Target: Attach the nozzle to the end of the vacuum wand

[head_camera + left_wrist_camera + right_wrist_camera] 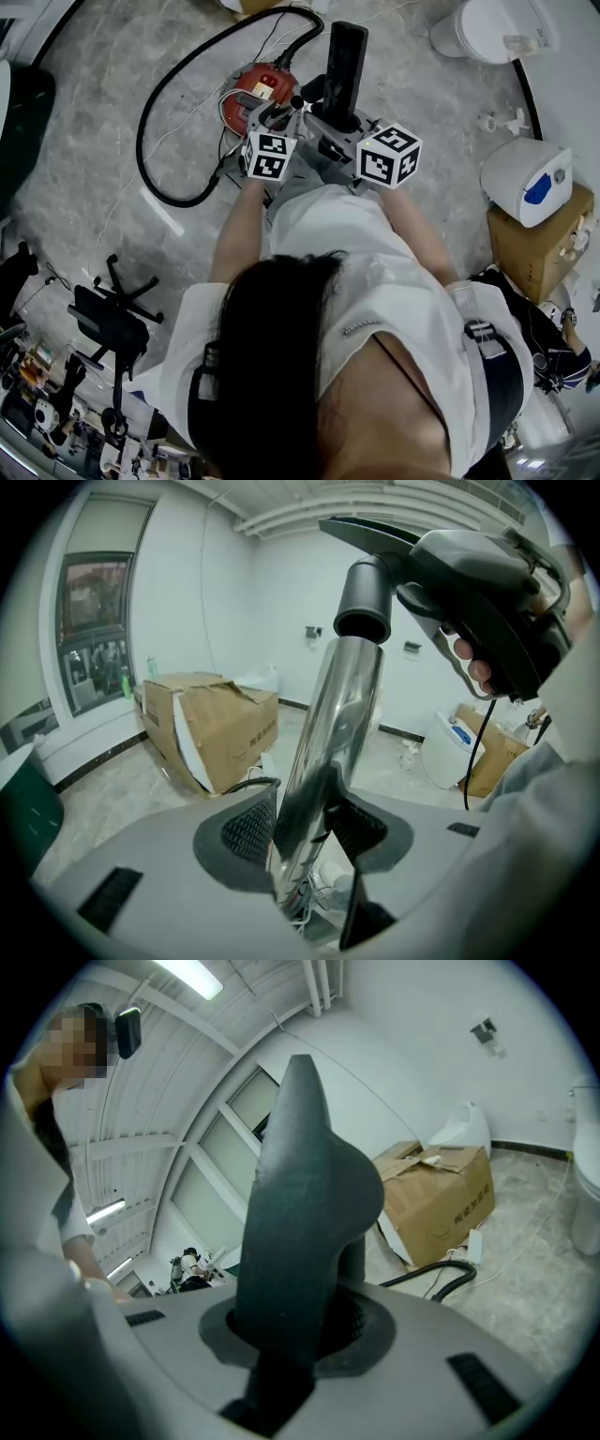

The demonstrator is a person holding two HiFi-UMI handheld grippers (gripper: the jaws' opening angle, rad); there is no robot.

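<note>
The chrome vacuum wand (342,705) rises between the jaws of my left gripper (300,832), whose pads (246,829) press on it from both sides. Its upper end meets the round black neck of the nozzle (362,600). In the right gripper view the dark nozzle (298,1213) stands upright out of my right gripper (295,1321), which is shut on it. From the head view the nozzle (345,66) sticks out ahead of both grippers, the left gripper (269,114) and the right gripper (326,124) close side by side.
The red vacuum body (260,86) lies on the floor just beyond the grippers, with its black hose (155,103) looping left. A torn cardboard box (211,724) stands by the wall. A white bin (487,28) and a white appliance (527,180) sit right.
</note>
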